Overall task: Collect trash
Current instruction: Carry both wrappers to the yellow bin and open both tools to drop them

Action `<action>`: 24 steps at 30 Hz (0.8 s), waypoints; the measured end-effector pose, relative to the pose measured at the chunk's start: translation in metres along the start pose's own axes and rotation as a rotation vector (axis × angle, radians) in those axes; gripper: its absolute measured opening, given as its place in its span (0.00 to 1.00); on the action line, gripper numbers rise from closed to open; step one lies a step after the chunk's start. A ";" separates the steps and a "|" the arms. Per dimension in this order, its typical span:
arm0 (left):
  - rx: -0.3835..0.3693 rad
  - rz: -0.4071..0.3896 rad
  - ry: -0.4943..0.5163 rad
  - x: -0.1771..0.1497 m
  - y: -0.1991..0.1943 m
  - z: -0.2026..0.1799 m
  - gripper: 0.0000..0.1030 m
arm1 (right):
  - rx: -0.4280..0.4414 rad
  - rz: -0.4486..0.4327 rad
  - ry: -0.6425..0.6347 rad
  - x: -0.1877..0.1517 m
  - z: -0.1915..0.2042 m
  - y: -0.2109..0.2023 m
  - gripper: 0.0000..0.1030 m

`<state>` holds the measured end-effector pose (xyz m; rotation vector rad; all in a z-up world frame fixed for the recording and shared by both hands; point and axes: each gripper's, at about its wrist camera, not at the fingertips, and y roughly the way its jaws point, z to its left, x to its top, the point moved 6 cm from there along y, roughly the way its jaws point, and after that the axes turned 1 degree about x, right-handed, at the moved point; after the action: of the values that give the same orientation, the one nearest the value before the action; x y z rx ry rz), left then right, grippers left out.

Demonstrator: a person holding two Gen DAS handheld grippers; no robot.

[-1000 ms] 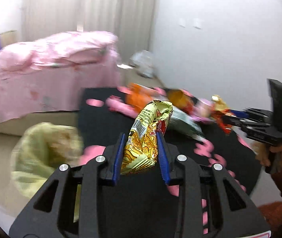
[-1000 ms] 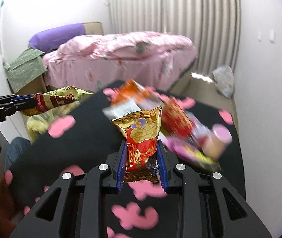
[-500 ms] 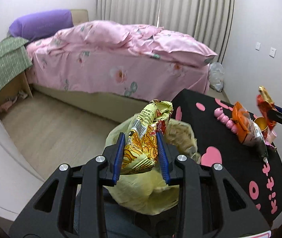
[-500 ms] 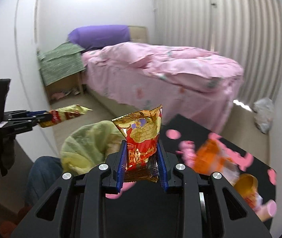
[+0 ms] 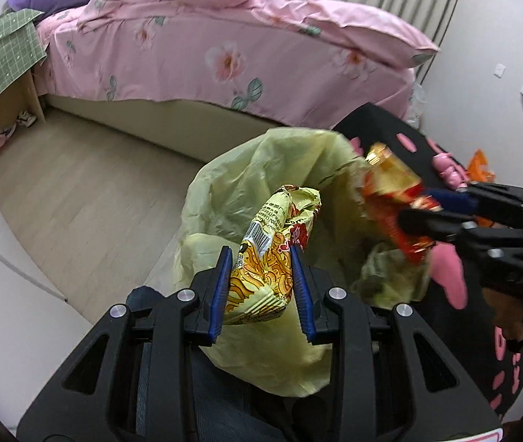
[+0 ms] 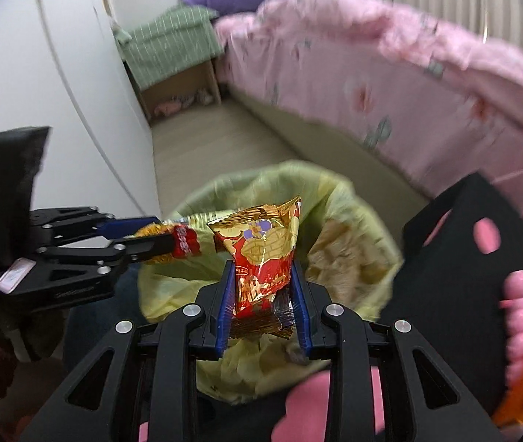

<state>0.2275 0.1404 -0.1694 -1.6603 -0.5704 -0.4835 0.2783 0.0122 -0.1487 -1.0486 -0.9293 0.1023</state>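
Observation:
My left gripper (image 5: 261, 258) is shut on a yellow noodle wrapper (image 5: 268, 254) and holds it over the open mouth of a pale yellow trash bag (image 5: 239, 191). My right gripper (image 6: 261, 269) is shut on a red and gold snack wrapper (image 6: 261, 246), also above the bag (image 6: 357, 228). In the left wrist view the right gripper (image 5: 434, 210) comes in from the right with its wrapper (image 5: 390, 184) at the bag's rim. In the right wrist view the left gripper (image 6: 173, 235) comes in from the left.
A black table with pink shapes (image 6: 456, 258) stands right of the bag, with pink and orange trash (image 6: 519, 294) on it. A pink bed (image 5: 224, 48) is behind. A small wooden shelf with a green cloth (image 6: 173, 44) stands at the left. Wood floor (image 5: 77, 191) lies between.
Both grippers have swung away from the table and moved in over the trash bag, each still holding its wrapper. The bag now fills the middle of both views.

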 end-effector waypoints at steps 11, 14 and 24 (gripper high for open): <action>0.024 -0.009 0.020 0.006 0.019 0.003 0.29 | -0.106 0.084 -0.023 -0.012 -0.026 0.035 0.27; -0.012 -0.006 0.002 0.006 0.019 0.005 0.30 | -0.084 0.070 0.007 -0.016 -0.033 0.033 0.28; -0.147 -0.022 -0.122 0.014 0.005 0.012 0.51 | -0.028 0.014 0.040 -0.012 -0.032 0.022 0.39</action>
<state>0.2414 0.1534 -0.1668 -1.8342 -0.6568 -0.4506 0.3006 -0.0046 -0.1790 -1.0795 -0.8892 0.0805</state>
